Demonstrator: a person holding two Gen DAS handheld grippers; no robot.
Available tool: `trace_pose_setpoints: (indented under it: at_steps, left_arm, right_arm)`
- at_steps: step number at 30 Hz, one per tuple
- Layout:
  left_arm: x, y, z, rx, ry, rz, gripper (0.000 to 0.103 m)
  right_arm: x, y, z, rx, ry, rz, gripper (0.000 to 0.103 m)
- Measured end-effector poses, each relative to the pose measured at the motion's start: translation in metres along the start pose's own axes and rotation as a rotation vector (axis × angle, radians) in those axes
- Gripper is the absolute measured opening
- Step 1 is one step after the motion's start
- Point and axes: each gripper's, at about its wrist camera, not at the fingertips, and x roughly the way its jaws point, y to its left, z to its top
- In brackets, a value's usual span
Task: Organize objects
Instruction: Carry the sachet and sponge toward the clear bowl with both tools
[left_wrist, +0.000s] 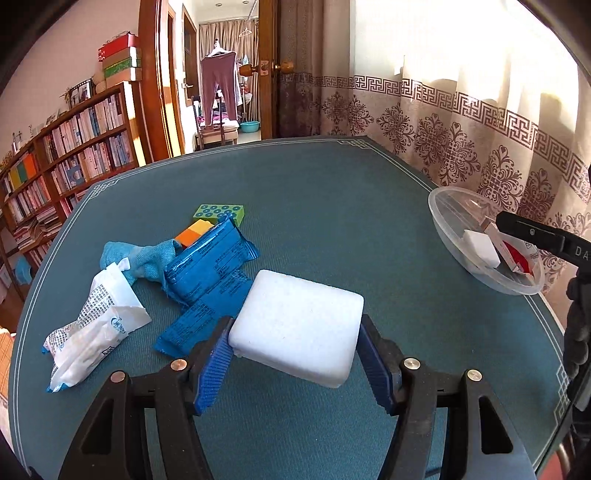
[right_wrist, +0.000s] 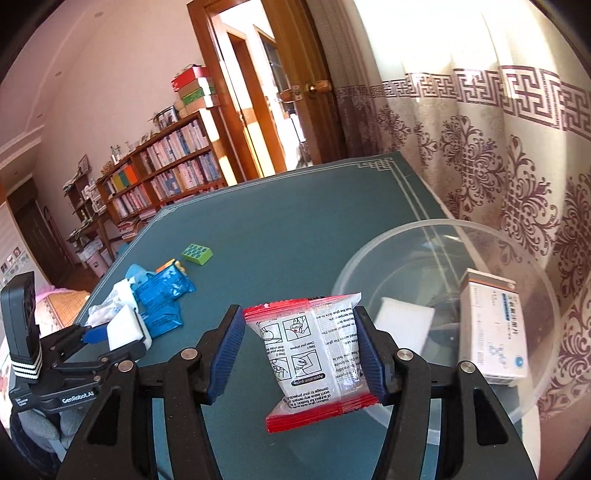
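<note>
two items are being carried at once toward the clear plastic bowl, so the step in hand is judged to be the transfer from the pile into the bowl. the right gripper is pinched on a red-edged sachet, which is held at the centre of the right wrist frame, just at the bowl's near rim. the left gripper is clamped on a white foam block, seen low in the centre of the left wrist frame, apparently lifted off the green table.

the next move is judged to call for the sachet being brought over the bowl's opening and released clear of the rim, with the block to follow.

the sachet is a crinkled clear packet with printed instruction panels and red sealed ends; it is slightly squeezed by the pads. the block is plain white, with rounded corners. inside the bowl a second white block and a white carton are already lying. at centre left of the left wrist frame, blue wrappers, a white packet, a blue cloth and a green brick are left on the table.
</note>
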Motion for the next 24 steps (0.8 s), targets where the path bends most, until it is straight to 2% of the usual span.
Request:
trace_pose_setpoints:
  at_steps: [4, 11, 16, 20, 24]
  left_arm:
    - [0.004, -0.013, 0.004, 0.017, 0.002, -0.020, 0.068]
    - [0.006, -0.032, 0.010, 0.053, -0.001, -0.037, 0.068]
    - [0.009, -0.042, 0.014, 0.072, -0.001, -0.044, 0.068]
    - [0.013, -0.051, 0.020, 0.086, 0.000, -0.050, 0.068]
    - [0.017, -0.064, 0.028, 0.106, -0.007, -0.071, 0.068]
  right_arm:
    - [-0.012, -0.029, 0.006, 0.039, -0.046, -0.181, 0.060]
    - [-0.012, -0.075, 0.016, 0.107, -0.070, -0.302, 0.060]
    - [-0.001, -0.096, 0.017, 0.135, -0.064, -0.348, 0.061]
    - [0.001, -0.109, 0.017, 0.180, -0.073, -0.362, 0.075]
    - [-0.001, -0.107, 0.015, 0.164, -0.090, -0.369, 0.075]
